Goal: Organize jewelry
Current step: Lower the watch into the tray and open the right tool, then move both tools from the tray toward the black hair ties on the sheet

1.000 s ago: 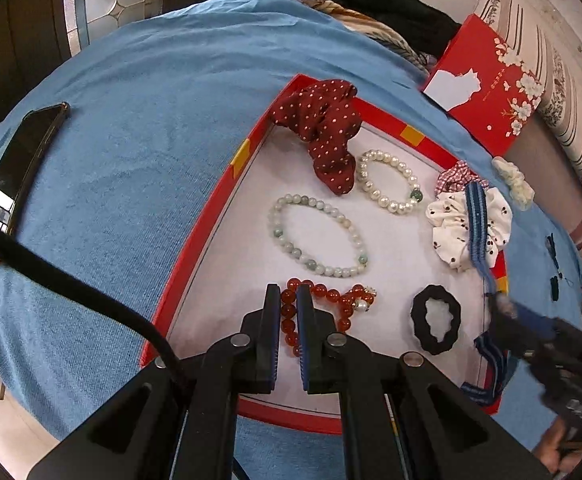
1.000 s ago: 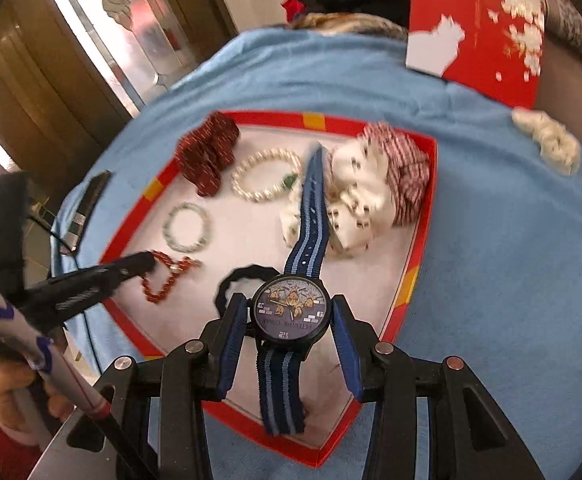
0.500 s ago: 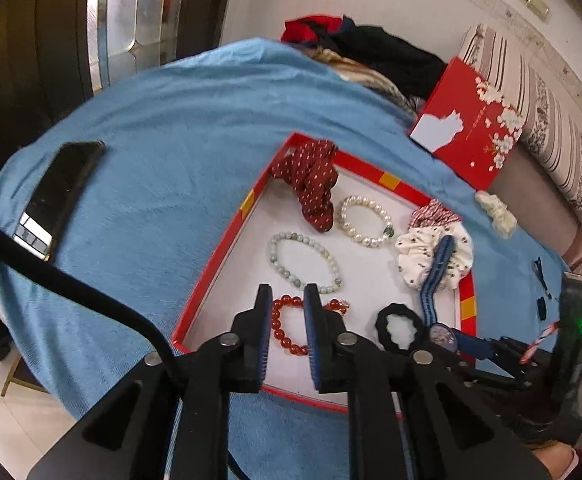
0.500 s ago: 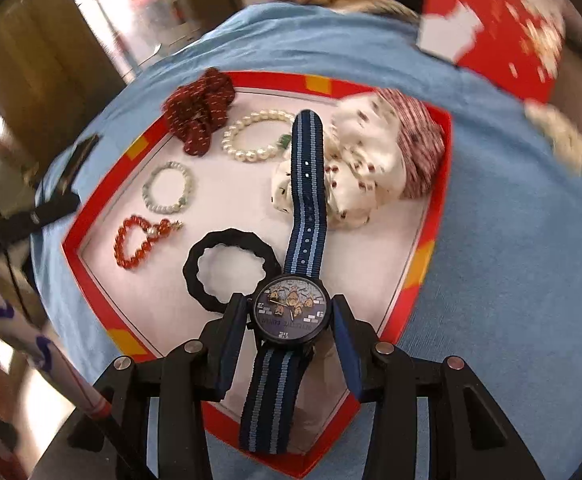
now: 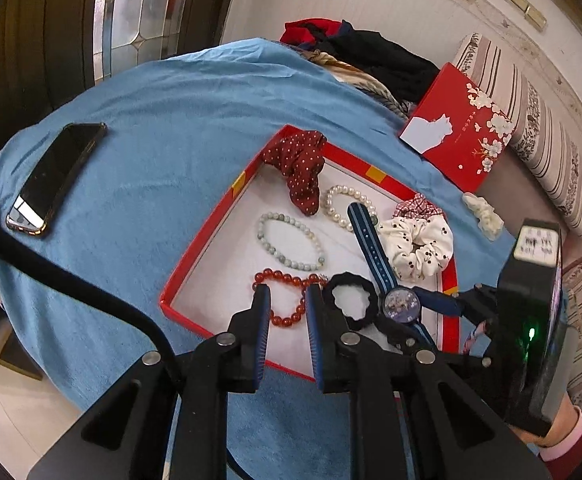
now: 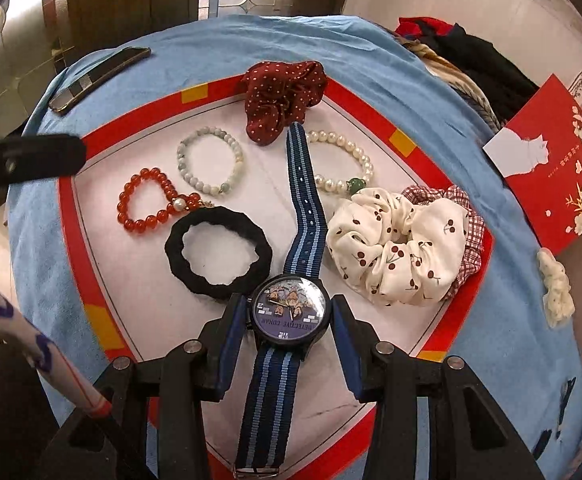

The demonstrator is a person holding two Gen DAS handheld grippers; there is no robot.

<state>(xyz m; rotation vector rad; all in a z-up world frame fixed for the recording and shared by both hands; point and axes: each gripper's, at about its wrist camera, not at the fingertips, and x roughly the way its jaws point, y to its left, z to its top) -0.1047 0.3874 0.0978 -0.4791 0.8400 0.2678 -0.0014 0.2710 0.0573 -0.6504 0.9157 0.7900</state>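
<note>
A shallow red-rimmed tray [image 6: 71, 216] with a white floor was seen lying on a blue cloth [image 6: 411, 80].

Contents of the tray were recorded as follows:
- a dark red dotted scrunchie [image 6: 283, 96] at the far edge, partly draped over the rim;
- a pale green bead bracelet [image 6: 211, 160] and a white pearl bracelet [image 6: 343, 160], side by side below the scrunchie;
- a red bead bracelet [image 6: 147, 200] at the left, touching a black hair tie [image 6: 219, 252];
- a cherry-print scrunchie [image 6: 399, 248] at the right, lying over a red checked scrunchie [image 6: 471, 236] against the right rim.

A blue striped watch [image 6: 291, 308] was noted in the tray's near part. Its upper strap ran across the floor and over part of the pearl bracelet; its lower strap passed over the near rim.

The right gripper [image 6: 291, 312] was positioned around the watch case, one pad on each side. A small gap was visible at both pads, so the case was flanked and not pinched; the jaws stood moderately apart.

The left gripper [image 5: 287, 312] was held above the near-left part of the tray, over the red bead bracelet [image 5: 287, 300], jaws narrowly parted and nothing between them.

Outside the tray, a phone [image 5: 55, 176] was noted on the cloth at the left, and a red flowered box [image 5: 459, 132] and a small white hair clip [image 5: 485, 216] at the right.
</note>
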